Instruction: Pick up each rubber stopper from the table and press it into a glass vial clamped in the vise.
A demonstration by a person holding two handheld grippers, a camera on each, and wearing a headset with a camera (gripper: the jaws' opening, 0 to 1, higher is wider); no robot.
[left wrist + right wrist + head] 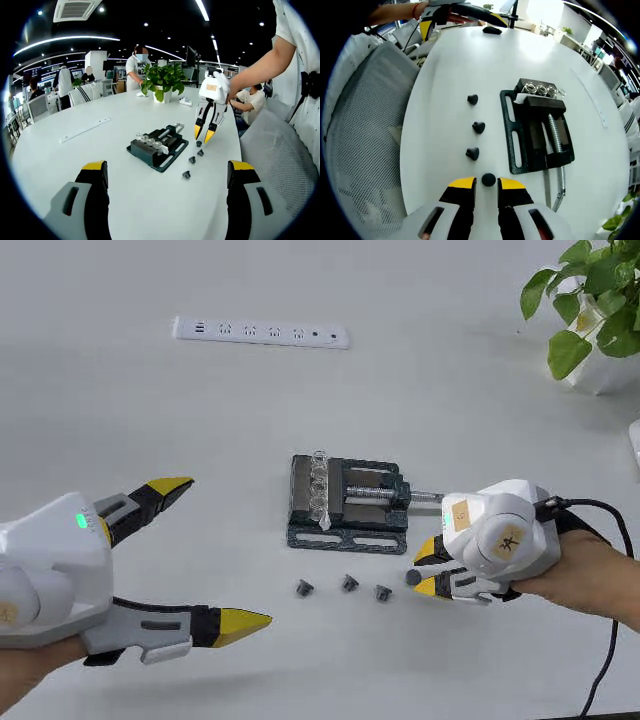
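Centring comes first: the right gripper [487,184] has its jaws narrowly parted on either side of the nearest stopper [488,179], which seems to rest on the counter [200,420], not yet pinched. I would close squarely and gently on its wider head, since soft rubber squirms out of a skewed grip, then carry it plug-down to the vials [319,490]. Three more stoppers [349,583] lie in a row just in front of the vise [350,537]. They are small, dark and matt, each a cap over a narrower plug. The vials are clear glass, upright in a row in the dark metal vise. Glass is brittle, so press straight down and lightly. The left gripper [208,552] hovers wide open and empty, well aside.
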